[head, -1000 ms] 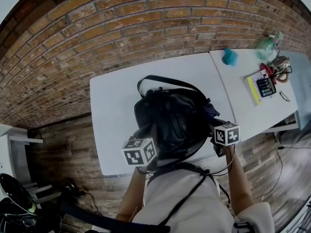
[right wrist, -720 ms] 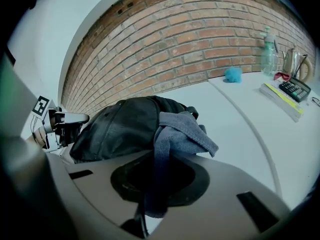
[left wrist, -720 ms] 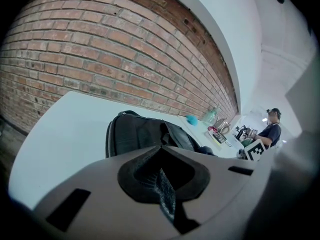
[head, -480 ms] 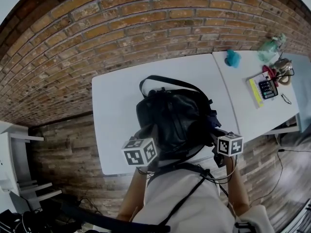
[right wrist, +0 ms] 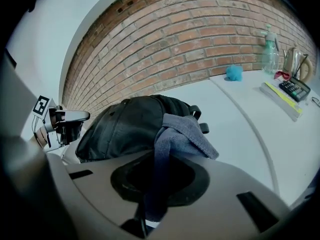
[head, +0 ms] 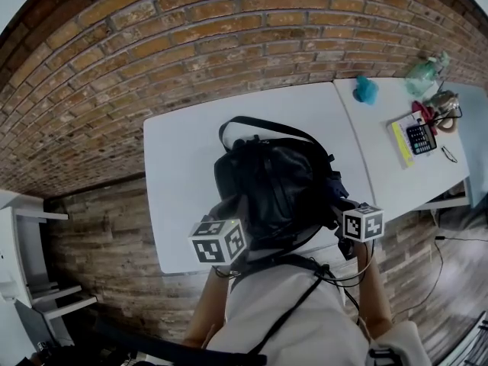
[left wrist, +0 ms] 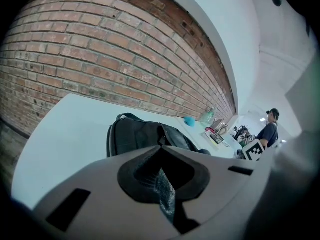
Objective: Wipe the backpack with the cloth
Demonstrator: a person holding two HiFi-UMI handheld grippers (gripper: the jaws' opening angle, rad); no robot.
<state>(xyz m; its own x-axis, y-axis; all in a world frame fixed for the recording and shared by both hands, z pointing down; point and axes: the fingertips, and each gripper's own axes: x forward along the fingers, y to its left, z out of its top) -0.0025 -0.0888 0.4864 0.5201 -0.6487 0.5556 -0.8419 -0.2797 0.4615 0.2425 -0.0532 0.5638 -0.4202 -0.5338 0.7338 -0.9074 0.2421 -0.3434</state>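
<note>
Far left: brick wall (head: pixel 191 44) running behind a white surface (head: pixel 179 166).

Near the front edge of that surface, left claw (left wrist: pixel 162 181), pinched shut on a dark, textured strip of fabric at the near left corner of the backpack (head: pixel 278 181). Cannot tell whether strap or fold.

Centre: black backpack lying flat on the surface, carry handle looped toward the wall, near end toward the person. Well inside the surface on the wall side, close to the front edge on the near side.

Right of it: right claw (right wrist: pixel 155 184), closed tight on a grey-blue cloth (right wrist: pixel 182 131). Cloth hanging out from between the jaws, bunched and resting against the backpack's near right side, touching the black fabric.

Further right: a second white surface (head: pixel 381 151) butted against the first. On it, well apart from the backpack, a small teal object (head: pixel 366 90) near the wall, a calculator (head: pixel 418 138) on top of a flat yellow-edged item, and a clear green bottle (head: pixel 422 69) at the far corner.
</note>
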